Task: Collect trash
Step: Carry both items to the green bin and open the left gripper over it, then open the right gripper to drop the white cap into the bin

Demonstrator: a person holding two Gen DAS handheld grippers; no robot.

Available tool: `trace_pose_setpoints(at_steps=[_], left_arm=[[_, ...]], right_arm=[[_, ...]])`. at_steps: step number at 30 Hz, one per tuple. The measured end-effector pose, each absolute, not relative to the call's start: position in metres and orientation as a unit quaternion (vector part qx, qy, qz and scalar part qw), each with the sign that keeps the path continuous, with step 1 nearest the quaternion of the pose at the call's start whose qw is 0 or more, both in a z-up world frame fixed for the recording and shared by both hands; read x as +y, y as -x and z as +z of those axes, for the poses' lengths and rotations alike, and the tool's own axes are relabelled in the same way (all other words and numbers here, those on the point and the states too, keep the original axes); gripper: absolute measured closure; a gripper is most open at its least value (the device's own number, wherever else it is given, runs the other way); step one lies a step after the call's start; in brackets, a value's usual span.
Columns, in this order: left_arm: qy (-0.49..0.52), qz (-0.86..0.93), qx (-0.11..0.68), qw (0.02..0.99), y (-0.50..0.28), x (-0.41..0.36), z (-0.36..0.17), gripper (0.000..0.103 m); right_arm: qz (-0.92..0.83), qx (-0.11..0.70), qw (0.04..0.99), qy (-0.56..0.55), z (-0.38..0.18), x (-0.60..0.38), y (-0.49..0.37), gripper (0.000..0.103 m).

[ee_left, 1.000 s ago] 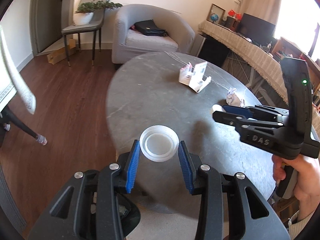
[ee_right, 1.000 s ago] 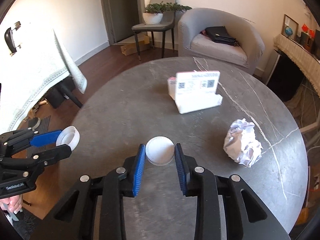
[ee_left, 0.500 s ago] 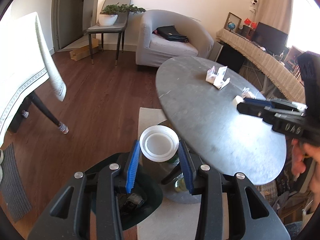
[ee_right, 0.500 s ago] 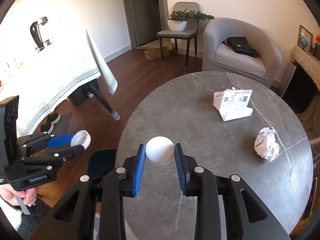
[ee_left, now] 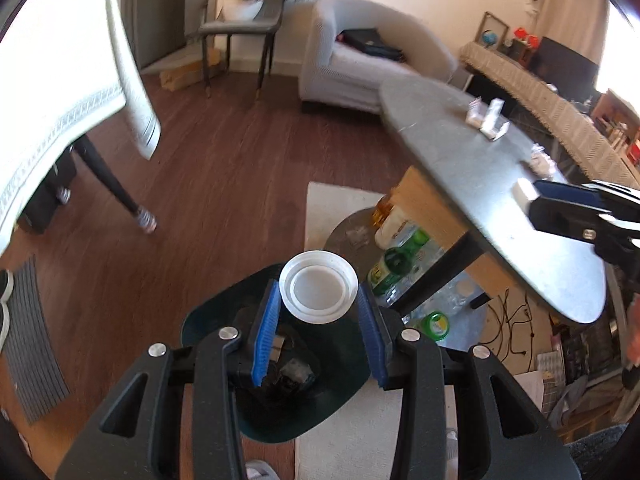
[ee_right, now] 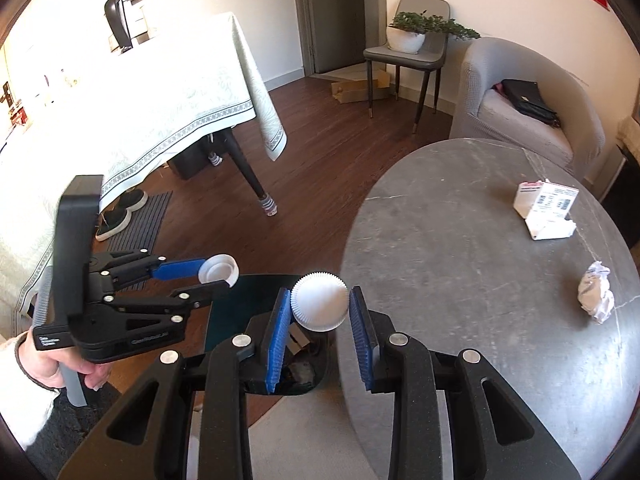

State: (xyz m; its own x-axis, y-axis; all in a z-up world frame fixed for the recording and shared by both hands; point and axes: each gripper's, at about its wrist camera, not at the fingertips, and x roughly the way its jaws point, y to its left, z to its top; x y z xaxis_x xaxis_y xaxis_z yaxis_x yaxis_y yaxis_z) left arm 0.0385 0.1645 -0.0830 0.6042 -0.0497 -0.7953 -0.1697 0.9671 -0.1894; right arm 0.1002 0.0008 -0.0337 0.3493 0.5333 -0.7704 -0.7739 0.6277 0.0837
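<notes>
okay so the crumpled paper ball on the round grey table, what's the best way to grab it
Probably from straight above, fingers closing across the middle of the crumpled paper ball. It lies loose near the rim of the grey table, irregular and with no handle, and nothing stands close beside it, so its soft bulk is likely the surest hold.

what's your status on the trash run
Left tongs shut on white lid over dark bin. Right tongs shut on ribbed cap. Crumpled paper on table.
</notes>
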Motion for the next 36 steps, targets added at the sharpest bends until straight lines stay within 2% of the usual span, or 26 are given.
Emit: trace_pose_setpoints(at_steps=[5,9,16,27,36], left_arm=[[0.129,0.045,0.466,0.874,-0.04,0.178,-0.109,0.062],[0.131,0.046,0.479,0.867,-0.038,0.189,-0.123,0.069],[0.142,0.049,0.482,0.863,-0.032,0.206,-0.129,0.069],[0.145,0.055,0.456,0.877,-0.014,0.223,-0.113,0.084],[0.148,0.053,0.428,0.89,-0.004,0.227,-0.088,0.087]], right_arm=[[0.414,0.404,0.801,0.155,-0.039,0.023,-0.096,0.073],[0.42,0.411,0.792,0.164,-0.048,0.041,-0.093,0.073],[0.429,0.419,0.78,0.179,-0.06,0.067,-0.088,0.073],[0.437,0.451,0.754,0.192,-0.095,0.101,-0.085,0.073],[0.436,0.476,0.733,0.215,-0.13,0.118,-0.077,0.073]])
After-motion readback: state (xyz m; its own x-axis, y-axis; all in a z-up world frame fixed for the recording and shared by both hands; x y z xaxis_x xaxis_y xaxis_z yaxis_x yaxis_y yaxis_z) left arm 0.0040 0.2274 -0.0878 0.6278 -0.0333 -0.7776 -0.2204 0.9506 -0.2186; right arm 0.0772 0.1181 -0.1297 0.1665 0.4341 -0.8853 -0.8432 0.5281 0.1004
